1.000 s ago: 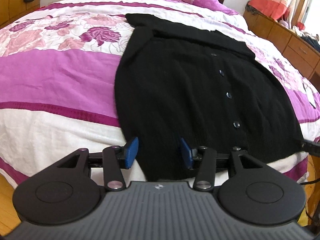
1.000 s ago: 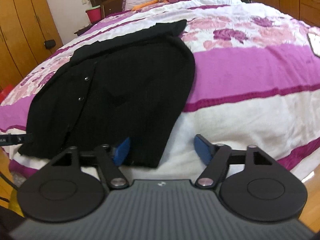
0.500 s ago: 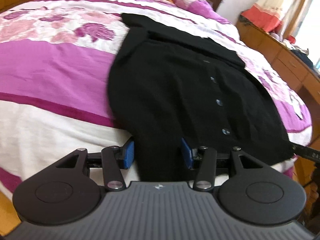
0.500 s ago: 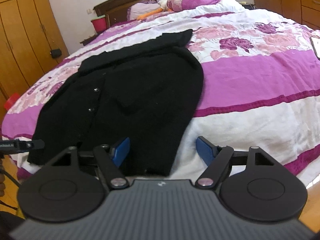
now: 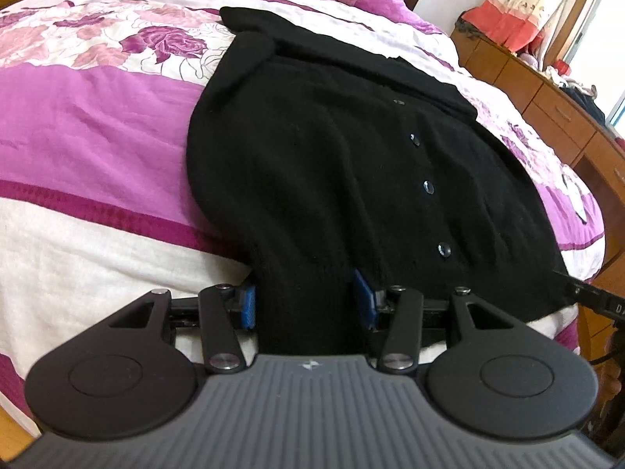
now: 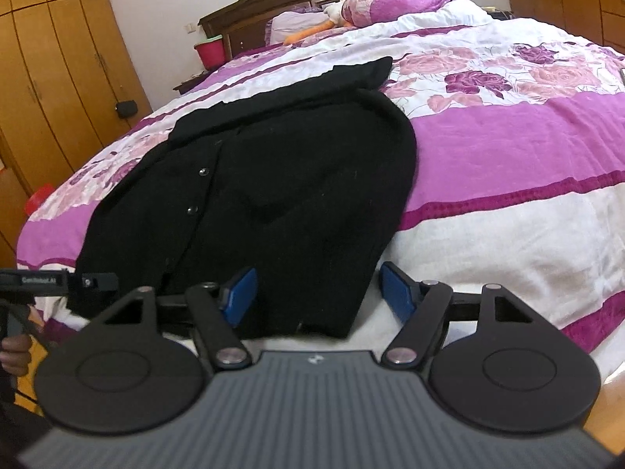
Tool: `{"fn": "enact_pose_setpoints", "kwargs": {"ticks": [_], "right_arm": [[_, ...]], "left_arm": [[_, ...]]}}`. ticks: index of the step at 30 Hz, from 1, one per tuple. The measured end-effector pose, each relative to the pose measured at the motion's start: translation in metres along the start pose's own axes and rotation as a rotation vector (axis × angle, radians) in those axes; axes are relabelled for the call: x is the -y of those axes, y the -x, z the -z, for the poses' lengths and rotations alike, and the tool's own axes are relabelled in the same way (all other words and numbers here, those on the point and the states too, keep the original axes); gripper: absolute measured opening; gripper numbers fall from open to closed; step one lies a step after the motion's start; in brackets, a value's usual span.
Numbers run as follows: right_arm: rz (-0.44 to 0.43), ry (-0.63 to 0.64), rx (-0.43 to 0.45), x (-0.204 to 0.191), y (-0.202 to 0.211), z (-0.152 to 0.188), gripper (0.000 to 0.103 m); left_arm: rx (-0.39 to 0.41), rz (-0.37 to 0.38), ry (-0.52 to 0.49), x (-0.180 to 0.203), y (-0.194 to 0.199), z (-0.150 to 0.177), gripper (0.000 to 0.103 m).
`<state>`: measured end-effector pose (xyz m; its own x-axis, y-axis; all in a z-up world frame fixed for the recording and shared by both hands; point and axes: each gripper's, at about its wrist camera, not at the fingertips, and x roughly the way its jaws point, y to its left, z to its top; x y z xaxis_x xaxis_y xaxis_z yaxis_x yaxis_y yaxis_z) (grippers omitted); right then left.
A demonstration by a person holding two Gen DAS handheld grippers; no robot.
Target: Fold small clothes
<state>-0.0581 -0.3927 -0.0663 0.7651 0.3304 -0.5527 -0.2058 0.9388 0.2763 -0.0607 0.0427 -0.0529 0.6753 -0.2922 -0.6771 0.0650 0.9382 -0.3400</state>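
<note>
The black cardigan (image 5: 351, 164) lies flat on the bed (image 5: 97, 148). Both grippers, left (image 5: 304, 300) and right (image 6: 318, 294), straddle its near hem with fingers apart, probably ready to pinch for folding.

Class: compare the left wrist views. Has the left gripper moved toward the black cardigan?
Yes. The left gripper has advanced over the black cardigan; its hem now lies deeper between the fingers.

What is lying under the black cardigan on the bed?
The black cardigan lies on a bedspread with purple stripes and a rose print, which shows all around it. The part directly beneath the cardigan is covered, so anything lying there cannot be seen.
</note>
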Motion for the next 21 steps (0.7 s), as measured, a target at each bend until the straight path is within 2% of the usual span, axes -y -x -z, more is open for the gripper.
{"fn": "enact_pose_setpoints", "kwargs": {"ticks": [2, 5, 10, 21], "right_arm": [[-0.019, -0.003, 0.007, -0.003, 0.004, -0.001, 0.072], [-0.073, -0.004, 0.012, -0.006, 0.004, -0.005, 0.062], [-0.082, -0.03, -0.013, -0.002, -0.01, -0.002, 0.061], [-0.119, -0.039, -0.023, 0.002, -0.007, 0.002, 0.06]], "left_arm": [[0.006, 0.016, 0.013, -0.002, 0.001, 0.0, 0.053], [0.007, 0.049, 0.017, -0.002, 0.0, 0.0, 0.053], [0.001, 0.049, -0.002, 0.001, -0.004, 0.001, 0.052], [-0.008, 0.061, -0.001, 0.0, -0.013, 0.0, 0.052]]}}
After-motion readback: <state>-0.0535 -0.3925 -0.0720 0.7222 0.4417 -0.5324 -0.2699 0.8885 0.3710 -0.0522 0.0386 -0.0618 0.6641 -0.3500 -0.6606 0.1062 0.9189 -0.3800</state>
